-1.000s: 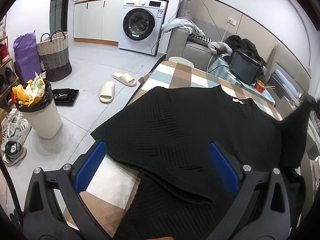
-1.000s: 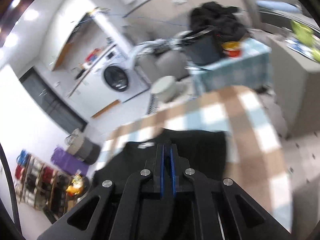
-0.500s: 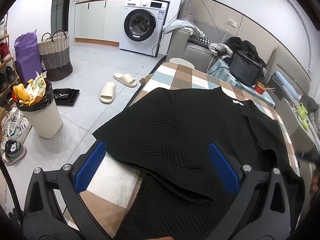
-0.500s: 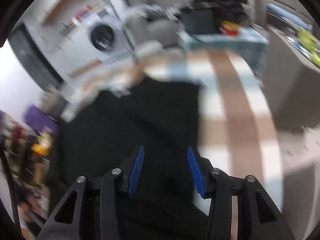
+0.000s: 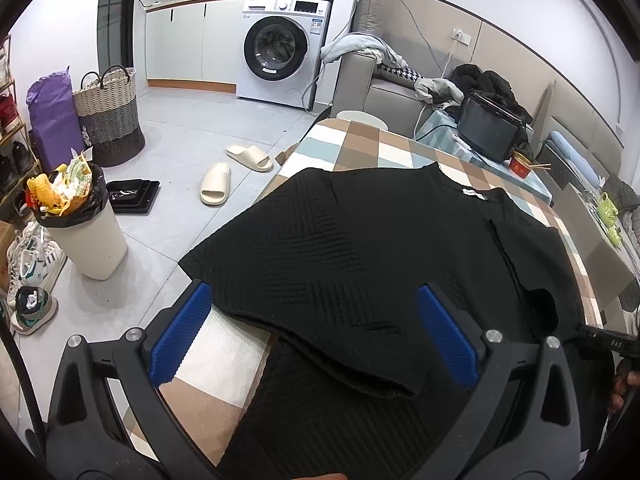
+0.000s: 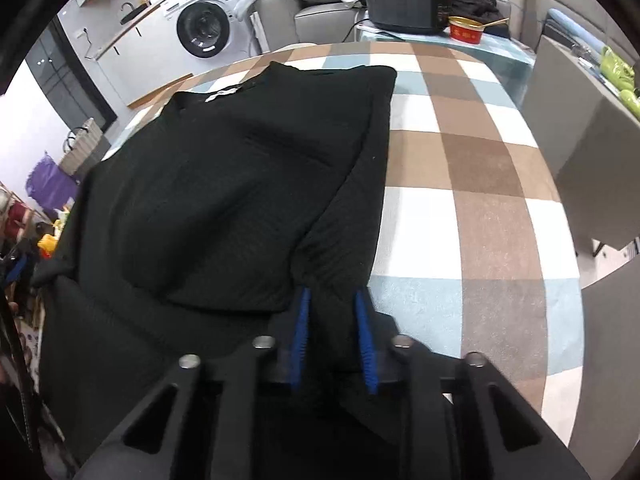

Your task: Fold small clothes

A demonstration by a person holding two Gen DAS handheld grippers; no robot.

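Observation:
A black knit top (image 5: pixel 360 248) lies spread on the checked tablecloth (image 5: pixel 360 140), with both sides folded in over the body. My left gripper (image 5: pixel 316 328) hovers wide open above the top's near left part, its blue pads (image 5: pixel 180 340) clear of the cloth. In the right wrist view the top (image 6: pixel 224 184) fills the left half. My right gripper (image 6: pixel 333 320) is down at the garment's near right edge. Its jaws are closing, and a fold of black fabric fills the narrow gap between the pads.
Bare checked tablecloth (image 6: pixel 460 160) lies to the right of the top. A black oven (image 6: pixel 404 4) and a red bowl (image 6: pixel 466 30) stand beyond the table's far end. On the floor to the left are a full bin (image 5: pixel 80 232), slippers (image 5: pixel 216 188) and a basket (image 5: pixel 108 120).
The raised right side of the top now lies folded flat. My right gripper let it go, opened, sank to the near right edge and narrowed on the fabric. The left gripper stayed still.

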